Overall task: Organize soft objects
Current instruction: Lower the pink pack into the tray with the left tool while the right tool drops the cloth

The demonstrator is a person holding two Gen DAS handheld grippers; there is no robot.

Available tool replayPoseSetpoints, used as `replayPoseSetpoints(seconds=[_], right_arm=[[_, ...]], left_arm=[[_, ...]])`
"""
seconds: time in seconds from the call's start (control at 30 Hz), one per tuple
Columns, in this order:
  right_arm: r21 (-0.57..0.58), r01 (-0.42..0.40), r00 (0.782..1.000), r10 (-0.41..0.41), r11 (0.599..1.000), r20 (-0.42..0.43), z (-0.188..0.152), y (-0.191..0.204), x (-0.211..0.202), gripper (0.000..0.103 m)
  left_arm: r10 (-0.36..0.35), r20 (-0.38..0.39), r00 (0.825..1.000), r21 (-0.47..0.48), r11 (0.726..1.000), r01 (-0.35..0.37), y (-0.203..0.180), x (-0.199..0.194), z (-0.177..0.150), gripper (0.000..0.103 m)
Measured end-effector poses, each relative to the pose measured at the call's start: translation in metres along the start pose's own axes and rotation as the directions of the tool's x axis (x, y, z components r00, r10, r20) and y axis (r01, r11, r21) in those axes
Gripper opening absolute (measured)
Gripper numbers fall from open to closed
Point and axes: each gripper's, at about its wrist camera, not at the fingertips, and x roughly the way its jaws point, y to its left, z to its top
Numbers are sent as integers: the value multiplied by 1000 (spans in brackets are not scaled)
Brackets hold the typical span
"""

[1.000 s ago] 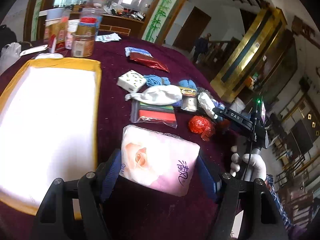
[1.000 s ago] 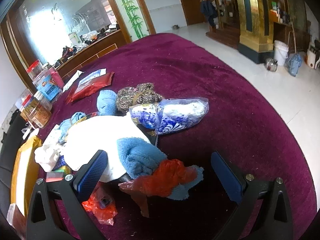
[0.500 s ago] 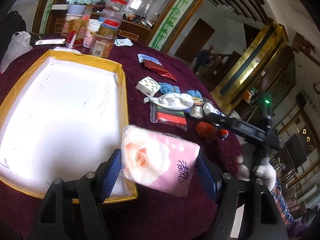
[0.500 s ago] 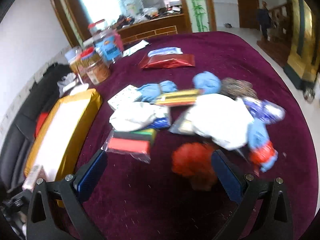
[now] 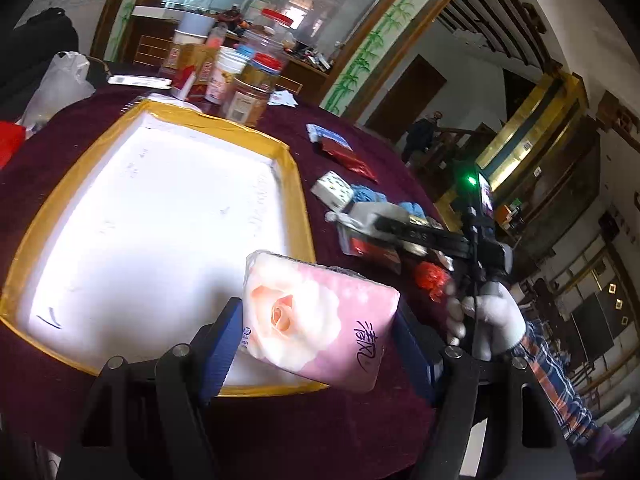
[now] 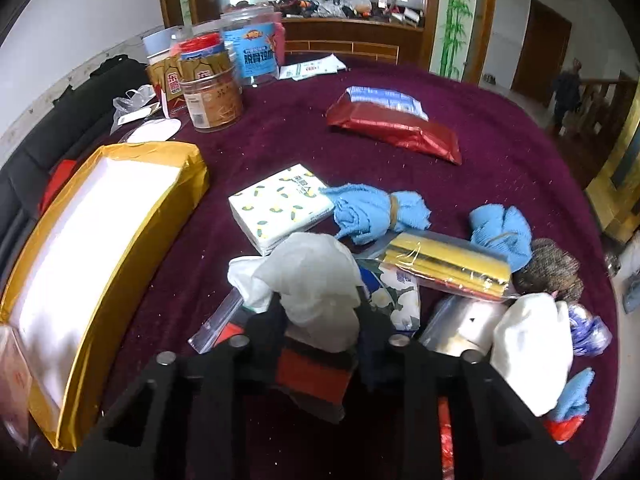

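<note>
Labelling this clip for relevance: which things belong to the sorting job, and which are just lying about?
Job: tissue pack in left hand-held gripper; white cloth in right hand-held gripper; tray; blue towels; lemon-print pack.
Lying about: jars; red pouch.

A round table (image 6: 500, 152) is covered in maroon cloth. A gold-rimmed white tray (image 6: 132, 236) lies near its left edge, jars (image 6: 212, 92) toward the far edge, a red foil pouch (image 6: 394, 128) mid-table.
</note>
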Motion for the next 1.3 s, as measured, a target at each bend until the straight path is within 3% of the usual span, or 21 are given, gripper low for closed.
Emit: replayPoseSetpoints(seconds=[0.2, 0.37, 0.47, 0.6, 0.7, 0.93, 1.17, 1.3], right_arm=[[-11, -49, 996, 49, 999, 78, 10, 11, -38, 22], [-15, -169, 977, 170, 985, 128, 34, 29, -66, 22], [-12, -249, 961, 248, 968, 118, 52, 46, -63, 22], [-45, -283, 955, 286, 958, 73, 68, 79, -37, 22], [-103, -261, 964, 265, 960, 28, 74, 104, -12, 22], [-148, -212, 977, 211, 966, -21, 81, 128, 28, 22], [-173, -107, 994, 103, 979, -31, 85, 143, 57, 23], [-213, -111, 993, 100, 971, -58, 78, 148, 59, 46]], left_arm=[[19, 17, 1000, -48, 999, -18, 25, -7, 11, 76], [32, 4, 999, -115, 993, -32, 48, -6, 27, 76], [40, 0, 999, -144, 989, -40, 57, -8, 44, 76], [80, 37, 996, -141, 987, -74, 64, -7, 79, 76], [99, 23, 995, -140, 986, -95, 68, 11, 107, 76], [106, -59, 993, -252, 961, -117, 99, 73, 143, 77], [220, -94, 971, -278, 931, -237, 114, 117, 154, 80], [214, -86, 973, -310, 922, -231, 119, 119, 157, 84]])
